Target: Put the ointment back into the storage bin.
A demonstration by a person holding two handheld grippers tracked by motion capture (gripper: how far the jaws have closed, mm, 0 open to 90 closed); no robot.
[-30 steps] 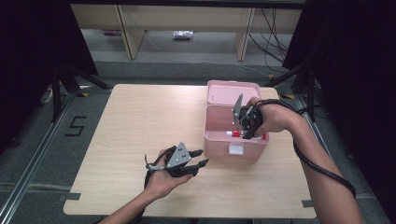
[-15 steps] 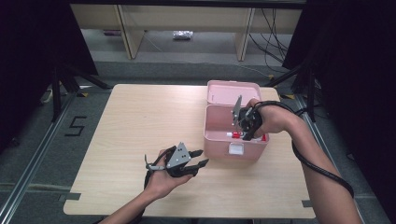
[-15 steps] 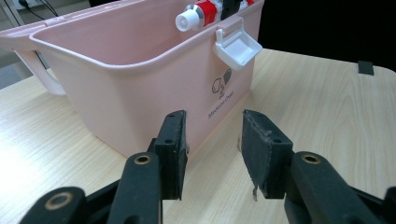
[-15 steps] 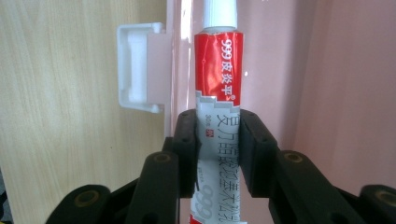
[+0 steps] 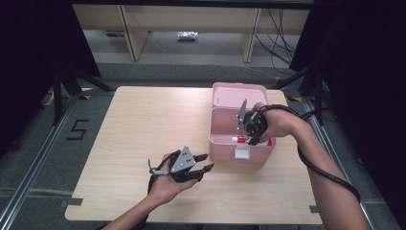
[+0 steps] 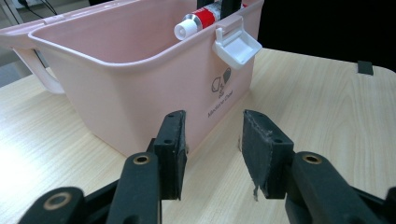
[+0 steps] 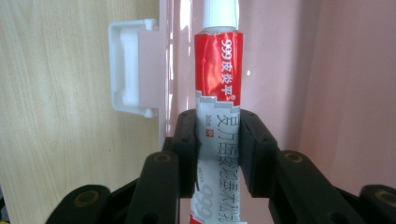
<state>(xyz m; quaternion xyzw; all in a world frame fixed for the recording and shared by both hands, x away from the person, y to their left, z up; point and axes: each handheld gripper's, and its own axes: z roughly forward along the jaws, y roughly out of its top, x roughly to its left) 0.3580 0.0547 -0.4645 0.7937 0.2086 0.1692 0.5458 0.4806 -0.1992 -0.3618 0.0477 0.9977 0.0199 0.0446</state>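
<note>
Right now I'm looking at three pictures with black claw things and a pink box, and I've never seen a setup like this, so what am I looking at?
A person sits at a pale wooden table holding a hand-held two-jaw black gripper in each hand. One picture looks down from above; the other two come from cameras riding on each gripper. On the table stands an open pink plastic box with a white latch. The right gripper reaches into the box, shut on a red, white and grey ointment tube with a white cap. The left gripper is open, with nothing between its jaws, low over the table beside the box.
</note>
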